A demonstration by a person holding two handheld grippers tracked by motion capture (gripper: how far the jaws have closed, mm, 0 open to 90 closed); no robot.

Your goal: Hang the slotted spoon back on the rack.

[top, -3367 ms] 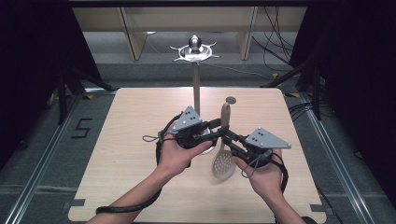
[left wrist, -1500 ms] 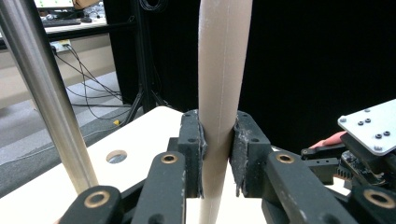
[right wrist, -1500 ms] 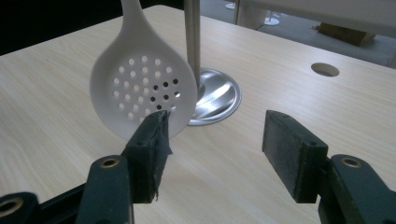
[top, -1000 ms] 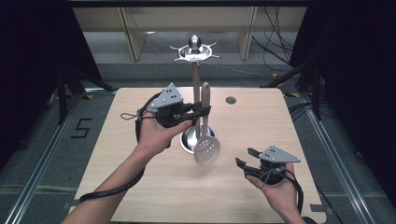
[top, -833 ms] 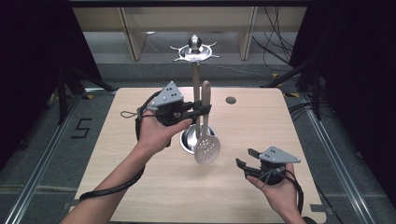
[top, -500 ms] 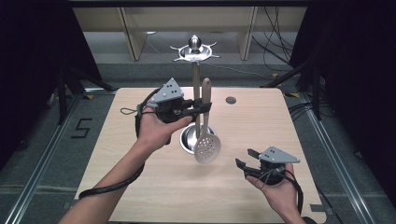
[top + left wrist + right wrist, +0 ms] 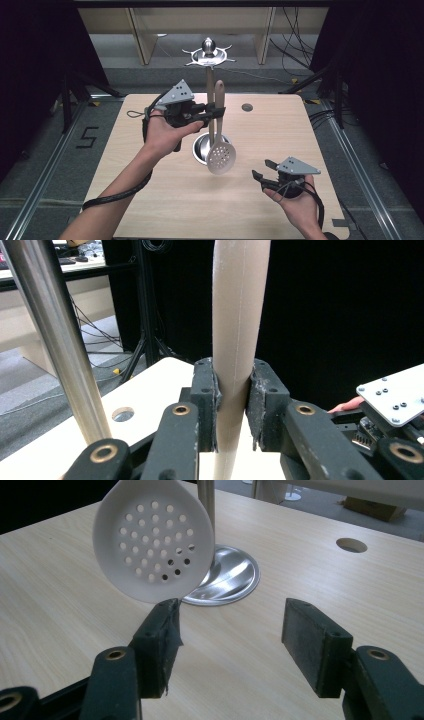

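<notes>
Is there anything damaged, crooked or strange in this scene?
Nothing stands out. The slotted spoon hangs upright, its handle clamped in the left gripper beside the metal stand's pole. The right gripper is open above the table.

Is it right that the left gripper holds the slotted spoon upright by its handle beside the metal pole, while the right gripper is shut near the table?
Not quite: the right gripper is open, its jaws wide apart with nothing between them, as the right gripper view shows. The left gripper does hold the slotted spoon upright by its handle beside the metal pole.
</notes>
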